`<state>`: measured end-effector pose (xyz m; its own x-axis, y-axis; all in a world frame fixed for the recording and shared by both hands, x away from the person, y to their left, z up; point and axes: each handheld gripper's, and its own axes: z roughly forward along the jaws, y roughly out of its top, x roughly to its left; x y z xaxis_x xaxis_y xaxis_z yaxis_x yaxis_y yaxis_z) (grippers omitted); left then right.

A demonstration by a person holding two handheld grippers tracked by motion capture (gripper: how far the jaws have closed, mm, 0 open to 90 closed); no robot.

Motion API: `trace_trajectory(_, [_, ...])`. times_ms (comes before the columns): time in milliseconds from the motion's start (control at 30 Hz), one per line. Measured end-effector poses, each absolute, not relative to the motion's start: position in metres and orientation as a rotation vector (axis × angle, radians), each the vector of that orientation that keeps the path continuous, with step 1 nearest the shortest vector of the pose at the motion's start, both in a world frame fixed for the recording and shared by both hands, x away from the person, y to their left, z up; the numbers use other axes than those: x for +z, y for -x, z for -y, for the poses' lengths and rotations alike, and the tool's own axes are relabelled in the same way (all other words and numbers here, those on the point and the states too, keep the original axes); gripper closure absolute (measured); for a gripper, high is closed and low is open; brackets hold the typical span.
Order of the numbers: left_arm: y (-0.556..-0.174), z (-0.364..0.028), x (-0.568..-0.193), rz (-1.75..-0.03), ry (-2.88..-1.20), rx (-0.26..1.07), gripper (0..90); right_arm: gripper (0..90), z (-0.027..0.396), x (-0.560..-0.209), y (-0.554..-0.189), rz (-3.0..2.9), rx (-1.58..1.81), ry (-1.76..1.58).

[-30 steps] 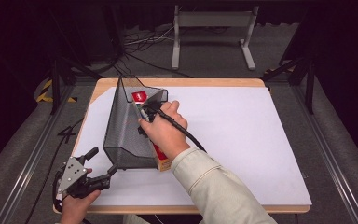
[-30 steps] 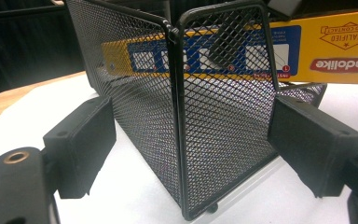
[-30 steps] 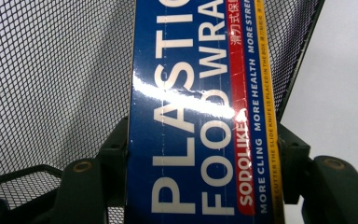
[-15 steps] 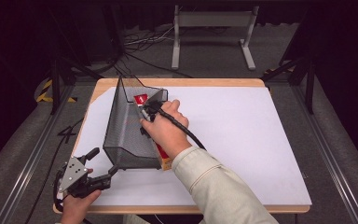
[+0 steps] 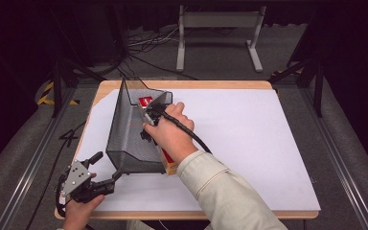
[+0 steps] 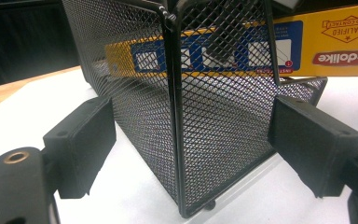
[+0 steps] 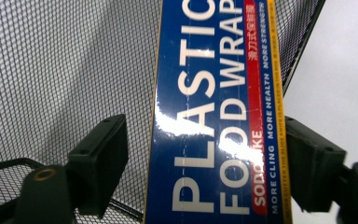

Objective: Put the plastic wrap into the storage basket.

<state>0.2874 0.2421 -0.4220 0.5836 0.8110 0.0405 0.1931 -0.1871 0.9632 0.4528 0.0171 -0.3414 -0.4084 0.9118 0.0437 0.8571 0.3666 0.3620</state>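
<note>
A black wire-mesh basket [image 5: 129, 139] stands on the white table top [image 5: 249, 143]. A long plastic food wrap box [image 5: 168, 162] lies inside it along its right wall, its red end [image 5: 145, 101] at the far side. My right gripper [image 5: 147, 128] reaches down onto the box under the person's hand. Its jaws have just been opening and are open astride the blue face of the box [image 7: 214, 116], with a gap at the left pad [image 7: 100, 163]. My left gripper [image 5: 112, 178] is open, its jaws standing wide on either side of the basket's near corner [image 6: 179, 140].
The table's wooden edge [image 5: 182, 84] shows at the back. A grey metal stand [image 5: 218, 28] and loose cables [image 5: 143, 45] lie on the floor behind. Rails run along both sides of the table. White table top stretches to the right of the basket.
Both hands have kept their places. The high view shows no clear shift of the box or the basket.
</note>
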Motion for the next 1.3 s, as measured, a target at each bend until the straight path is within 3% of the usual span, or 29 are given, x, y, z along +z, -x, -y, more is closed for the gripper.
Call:
trace_trajectory(700, [-0.29, -0.24, -0.423, -0.851, -1.707, 0.696, 16.0, 18.3, 0.028, -0.291, -0.43, -2.377, 0.941, -1.385])
trace_trajectory(1300, [-0.291, -0.241, -0.424, -0.855, -1.708, 0.697, 16.1, 19.0, 0.075, -0.272, -0.414, -2.293, 1.073, -1.322])
